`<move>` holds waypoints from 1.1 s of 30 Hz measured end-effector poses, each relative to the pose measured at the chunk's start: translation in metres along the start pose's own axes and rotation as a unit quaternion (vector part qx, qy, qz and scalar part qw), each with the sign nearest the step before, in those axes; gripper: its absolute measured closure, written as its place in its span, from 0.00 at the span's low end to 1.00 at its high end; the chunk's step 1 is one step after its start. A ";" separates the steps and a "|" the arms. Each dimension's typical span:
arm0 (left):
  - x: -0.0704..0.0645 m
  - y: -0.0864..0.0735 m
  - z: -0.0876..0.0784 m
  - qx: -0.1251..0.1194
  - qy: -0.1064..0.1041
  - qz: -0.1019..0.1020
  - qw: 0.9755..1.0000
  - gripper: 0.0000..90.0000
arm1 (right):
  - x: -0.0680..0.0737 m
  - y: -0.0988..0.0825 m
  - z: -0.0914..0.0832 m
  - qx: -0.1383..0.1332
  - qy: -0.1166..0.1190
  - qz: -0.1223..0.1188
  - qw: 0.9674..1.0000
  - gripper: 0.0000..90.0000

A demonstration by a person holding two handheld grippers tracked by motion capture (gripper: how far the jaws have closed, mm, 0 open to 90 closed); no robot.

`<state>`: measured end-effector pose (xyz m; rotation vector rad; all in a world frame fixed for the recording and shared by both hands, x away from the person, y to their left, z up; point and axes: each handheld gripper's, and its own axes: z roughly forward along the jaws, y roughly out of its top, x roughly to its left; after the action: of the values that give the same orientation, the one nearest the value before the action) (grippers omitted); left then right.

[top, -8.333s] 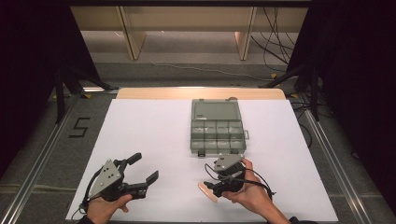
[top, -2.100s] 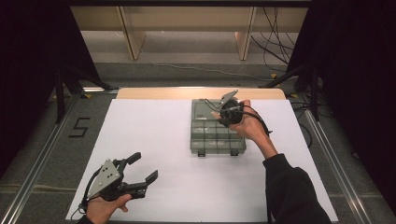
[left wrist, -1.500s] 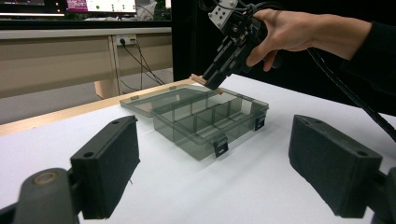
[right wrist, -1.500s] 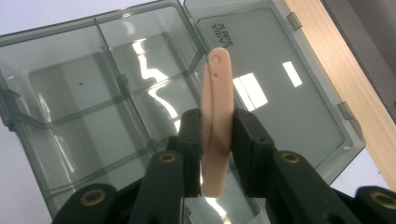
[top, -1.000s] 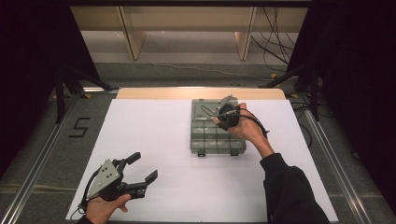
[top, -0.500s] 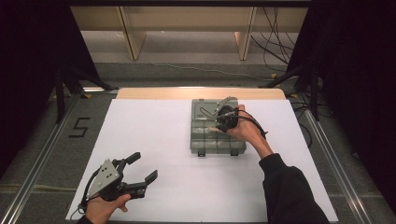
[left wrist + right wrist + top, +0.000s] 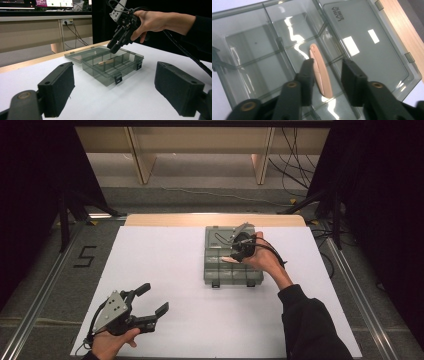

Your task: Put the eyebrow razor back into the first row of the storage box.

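Observation:
A grey see-through compartment box lies on the white table with its lid flipped open at the back. A slim pink piece lies in one middle compartment, also seen as the pink piece. My right gripper hangs just over it, pointing down into the box. Its jaws have just been opening and now stand apart on either side of the piece, the left pad close beside it. In the high view the right gripper sits over the box's back half. My left gripper rests open near the front left, holding nothing.
The wooden table edge runs behind the box. A cable trails from the right gripper over the hand. The dark floor with metal rails borders the table on both sides.
The right gripper went from the table's front, where the pink piece lay, to the box. Over the last second it hovers in place. The left gripper has not moved.

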<state>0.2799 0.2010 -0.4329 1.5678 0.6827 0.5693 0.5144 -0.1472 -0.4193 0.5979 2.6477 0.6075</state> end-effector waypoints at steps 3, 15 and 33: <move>0.000 0.000 0.000 0.000 0.000 0.000 1.000 0.18 | 0.000 0.000 -0.002 -0.006 0.001 0.013 1.000 0.59; 0.000 0.000 0.000 -0.001 0.000 0.000 1.000 0.18 | -0.002 -0.003 -0.011 -0.025 0.007 0.036 0.999 0.47; -0.001 0.000 0.000 0.001 0.001 -0.002 1.000 0.18 | 0.015 0.000 -0.031 -0.078 0.022 0.083 0.993 0.33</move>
<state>0.2791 0.2008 -0.4325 1.5669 0.6875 0.5675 0.4887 -0.1507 -0.3968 0.7694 2.5771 0.8763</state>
